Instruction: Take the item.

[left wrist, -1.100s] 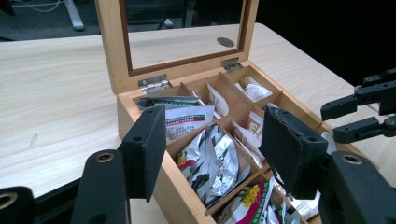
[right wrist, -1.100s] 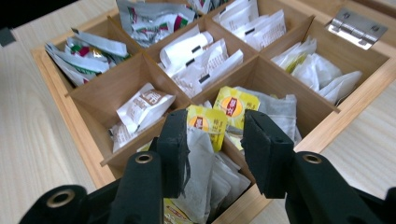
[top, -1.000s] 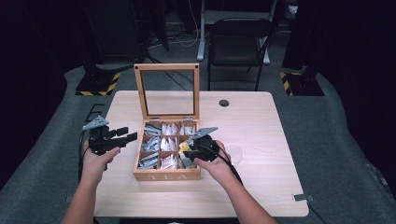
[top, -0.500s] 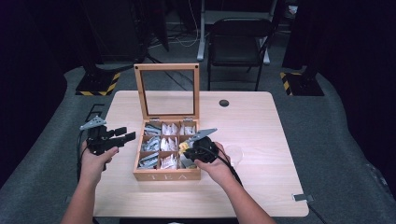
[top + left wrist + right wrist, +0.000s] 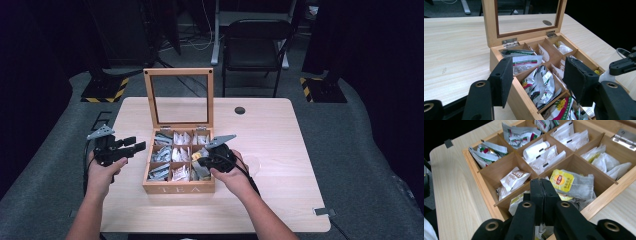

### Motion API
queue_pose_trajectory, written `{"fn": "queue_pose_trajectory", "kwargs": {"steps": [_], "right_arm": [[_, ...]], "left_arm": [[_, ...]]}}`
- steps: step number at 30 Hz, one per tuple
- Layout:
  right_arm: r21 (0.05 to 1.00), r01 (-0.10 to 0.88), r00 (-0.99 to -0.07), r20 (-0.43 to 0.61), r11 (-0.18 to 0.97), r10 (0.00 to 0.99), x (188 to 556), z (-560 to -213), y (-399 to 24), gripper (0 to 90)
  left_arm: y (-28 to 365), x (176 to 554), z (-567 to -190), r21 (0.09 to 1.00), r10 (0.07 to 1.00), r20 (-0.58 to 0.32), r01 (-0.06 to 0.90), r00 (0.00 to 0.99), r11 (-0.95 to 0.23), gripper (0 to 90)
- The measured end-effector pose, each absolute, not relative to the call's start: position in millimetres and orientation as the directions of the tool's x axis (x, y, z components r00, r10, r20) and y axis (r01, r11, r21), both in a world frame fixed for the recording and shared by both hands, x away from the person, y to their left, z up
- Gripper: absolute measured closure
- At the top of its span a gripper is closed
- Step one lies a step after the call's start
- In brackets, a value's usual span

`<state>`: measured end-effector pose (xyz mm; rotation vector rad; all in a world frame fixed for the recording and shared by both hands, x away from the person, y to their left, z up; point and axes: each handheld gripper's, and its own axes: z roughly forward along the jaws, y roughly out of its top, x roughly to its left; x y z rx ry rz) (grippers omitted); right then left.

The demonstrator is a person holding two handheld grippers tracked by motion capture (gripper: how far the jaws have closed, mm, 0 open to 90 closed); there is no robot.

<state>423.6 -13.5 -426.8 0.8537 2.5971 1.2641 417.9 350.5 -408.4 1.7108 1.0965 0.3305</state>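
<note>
tea box: wooden, nine compartments, glass lid being held upright, being kept near the front middle of the desk. sachets are being stored in every compartment; a grey tea bag with yellow tag is lying in the middle right-hand cell. right tongs are being held over that cell's front divider, jaws having just been closing and now pressed together; whether anything is pinched cannot be told. left tongs are being held half open and empty, just left of the box.
</note>
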Motion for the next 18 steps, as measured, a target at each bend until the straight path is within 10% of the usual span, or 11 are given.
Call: {"fn": "queue_pose_trajectory", "kwargs": {"steps": [18], "right_arm": [[0.787,0.383,-0.845,0.087,0.484,0.527,419.4,-398.8,-10.9,89.4]], "left_arm": [[354.5,417.8,-408.1,0.859,0.793,-0.281,0.51,0.541,-0.043,41.0]]}}
